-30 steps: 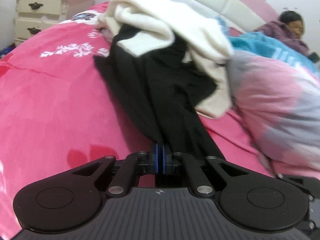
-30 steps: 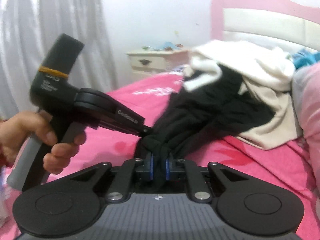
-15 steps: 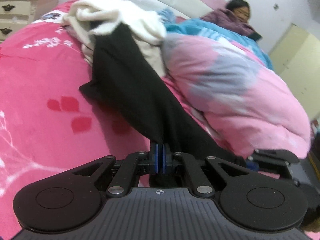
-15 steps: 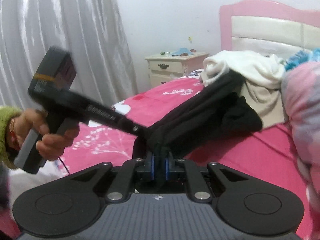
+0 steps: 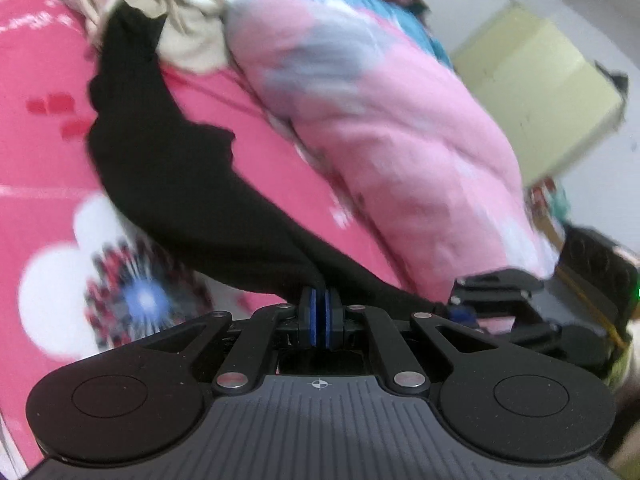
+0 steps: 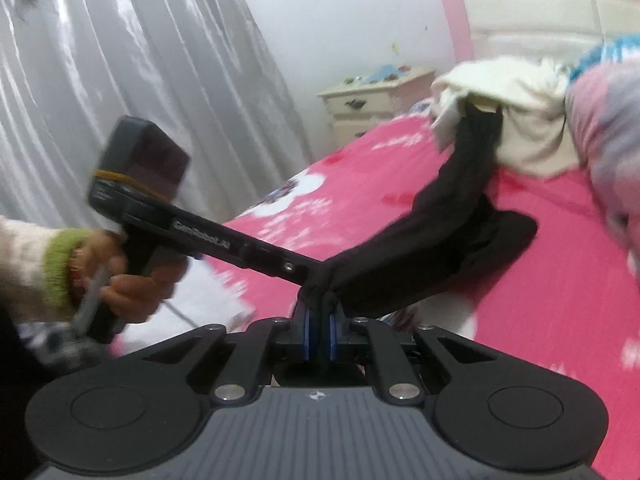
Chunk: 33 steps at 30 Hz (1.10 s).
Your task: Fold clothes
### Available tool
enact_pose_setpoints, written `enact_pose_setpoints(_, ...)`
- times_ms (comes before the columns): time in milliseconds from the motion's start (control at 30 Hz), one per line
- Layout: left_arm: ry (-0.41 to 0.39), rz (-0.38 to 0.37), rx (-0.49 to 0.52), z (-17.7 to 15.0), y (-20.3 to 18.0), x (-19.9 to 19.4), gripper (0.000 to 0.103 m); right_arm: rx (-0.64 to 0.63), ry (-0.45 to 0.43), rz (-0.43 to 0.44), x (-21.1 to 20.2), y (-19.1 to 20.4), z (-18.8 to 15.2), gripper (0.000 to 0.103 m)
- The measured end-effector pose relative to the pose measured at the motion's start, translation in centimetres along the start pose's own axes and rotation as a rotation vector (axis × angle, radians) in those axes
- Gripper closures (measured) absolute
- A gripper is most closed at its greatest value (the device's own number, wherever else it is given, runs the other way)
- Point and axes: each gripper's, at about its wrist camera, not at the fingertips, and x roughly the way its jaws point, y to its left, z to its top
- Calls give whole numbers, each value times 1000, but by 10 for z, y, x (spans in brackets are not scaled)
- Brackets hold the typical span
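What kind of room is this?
Most likely a bedroom: a bed with a pink headboard and bright pink bedspread, a cream nightstand beside it, a pink quilt, and grey curtains along the wall.

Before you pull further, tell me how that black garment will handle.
The black garment is probably floppy: it sags between both hand-held grippers and the cream clothes. Likely light, since thin pinches at the left hand-held gripper and right hand-held gripper hold it. Its far end looks tucked under the cream clothes, so it may drag them.
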Motion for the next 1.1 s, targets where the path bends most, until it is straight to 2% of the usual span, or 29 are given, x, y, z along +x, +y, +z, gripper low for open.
enact_pose_setpoints(167, 166, -34, -17, -39, 0, 16, 101, 163, 72, 0, -21, 1, -58, 93)
enact_pose_setpoints(267, 221, 33, 29, -47, 2, 22, 99, 195, 118, -40, -15, -3, -85, 93)
enact_pose_setpoints(300, 229, 57, 40, -48, 4, 23, 95, 206, 132, -61, -10, -6, -91, 91)
enact_pose_setpoints(367, 213, 104, 51, -43, 10, 18, 85, 219, 168, -100, -1, -14, -97, 88)
enact_pose_setpoints(400, 196, 130, 57, -40, 12, 14, 77, 216, 184, -119, 1, -17, -97, 79)
enact_pose_setpoints(467, 139, 191, 83, -29, 16, 9, 71, 200, 202, -156, -2, -22, -97, 68)
enact_pose_setpoints(567, 62, 276, 130, -11, 18, 8, 57, 187, 147, -192, -20, -36, -90, 53)
enact_pose_setpoints(600, 38, 305, 147, -5, 19, 9, 49, 200, 119, -210, -25, -43, -84, 49)
enact_pose_setpoints(633, 17, 325, 158, 1, 20, 13, 44, 222, 90, -228, -27, -51, -80, 48)
enact_pose_setpoints(733, -14, 369, 163, 22, 21, 34, 41, 326, 7, -279, -17, -74, -71, 48)
enact_pose_setpoints(833, -10, 399, 156, 40, 20, 58, 40, 443, -74, -322, 6, -98, -65, 48)
enact_pose_setpoints(967, 0, 428, 154, 57, 18, 84, 38, 487, -75, -315, 52, -110, -69, 50)
enact_pose_setpoints(1033, -1, 419, 139, 62, 17, 95, 37, 480, -26, -305, 70, -109, -76, 56)
enact_pose_setpoints(1100, 4, 388, 125, 64, 16, 105, 35, 472, 16, -296, 82, -107, -85, 77)
